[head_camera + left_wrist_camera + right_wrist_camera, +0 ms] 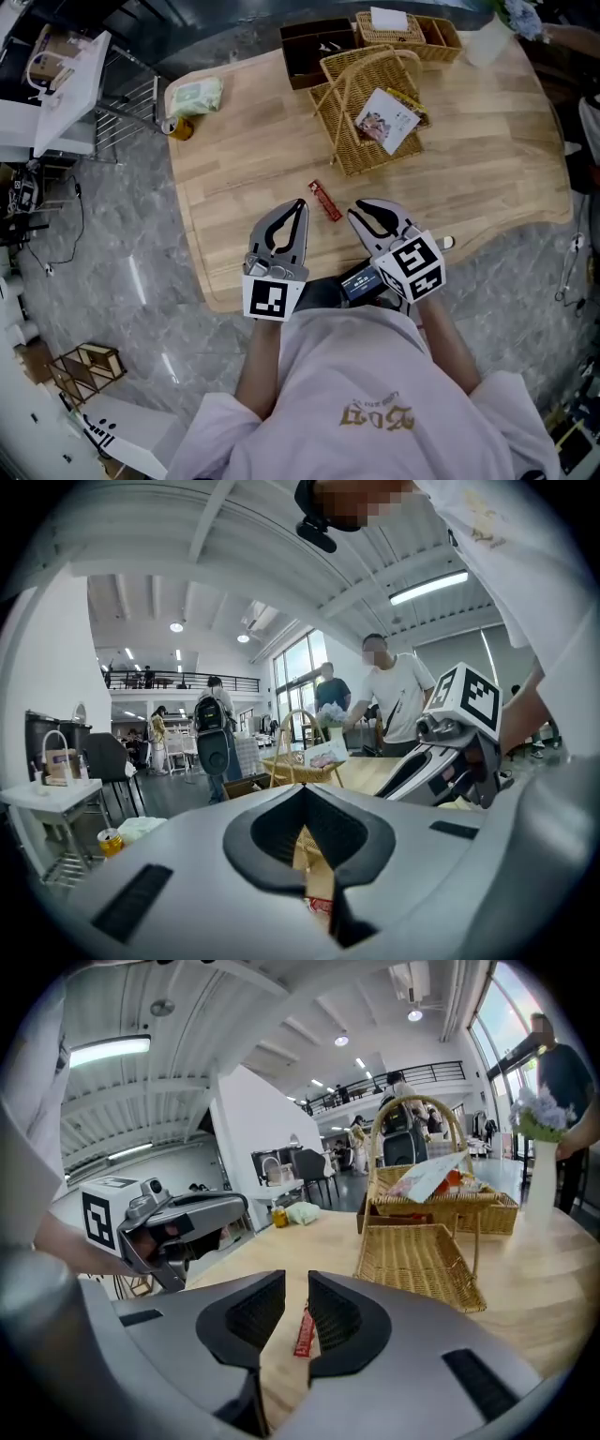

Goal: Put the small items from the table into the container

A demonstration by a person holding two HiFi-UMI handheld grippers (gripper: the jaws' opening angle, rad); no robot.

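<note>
A small red packet (325, 201) lies on the wooden table (244, 178), just beyond both grippers. My left gripper (300, 203) hovers to the packet's left with its jaws closed tip to tip and nothing in them. In the left gripper view (305, 789) a bit of the red packet (322, 907) shows through the slit. My right gripper (357, 212) hangs to the packet's right, jaws a narrow gap apart and empty. Through that gap in the right gripper view (297, 1279) the packet (304, 1333) shows on the wood. The handled wicker basket (349, 141) stands farther back and holds a printed card (386, 119).
A green pack (195, 96) and a can (180, 128) sit at the table's far left corner. A dark box (314, 52), a flat wicker tray (448, 42) and a white vase (487, 42) line the far edge. People stand beyond the table (394, 700).
</note>
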